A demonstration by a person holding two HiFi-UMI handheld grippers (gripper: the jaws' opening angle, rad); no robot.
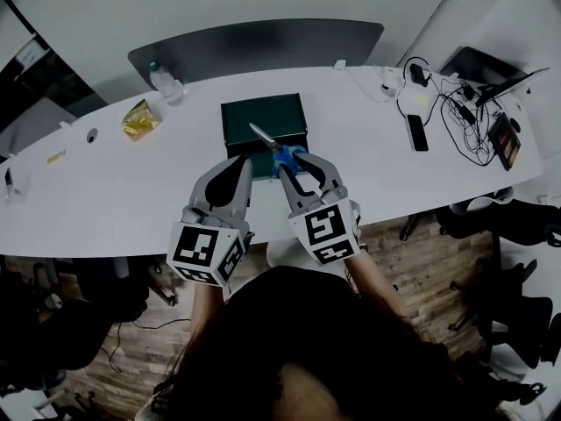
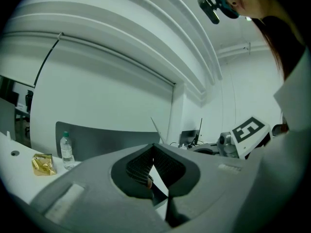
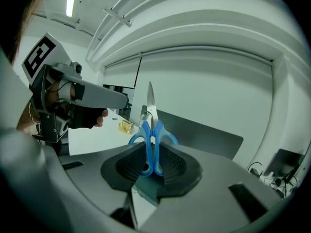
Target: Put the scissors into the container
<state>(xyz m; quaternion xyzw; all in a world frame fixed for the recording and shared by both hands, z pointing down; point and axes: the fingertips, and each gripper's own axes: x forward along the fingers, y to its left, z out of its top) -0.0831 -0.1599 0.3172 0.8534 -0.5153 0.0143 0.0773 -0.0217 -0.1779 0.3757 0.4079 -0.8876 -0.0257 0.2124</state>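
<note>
The scissors [image 1: 272,145] have blue handles and silver blades. My right gripper [image 1: 294,160] is shut on the handles, and the blades point away from me over the near edge of the dark green container [image 1: 263,117]. In the right gripper view the scissors [image 3: 151,130] stand upright between the ribbed pads, blades up. My left gripper [image 1: 238,167] hovers just left of them, near the container's front edge. Its pads [image 2: 167,166] meet at the tips with nothing gripped. The left gripper [image 3: 92,97] also shows side-on in the right gripper view.
The white table [image 1: 105,191] carries a water bottle [image 1: 162,82], a yellow snack packet [image 1: 140,119], a phone [image 1: 417,132] and tangled cables [image 1: 460,112] at the right. A dark chair back [image 1: 254,46] stands behind the table. Office chairs [image 1: 517,226] stand at the right.
</note>
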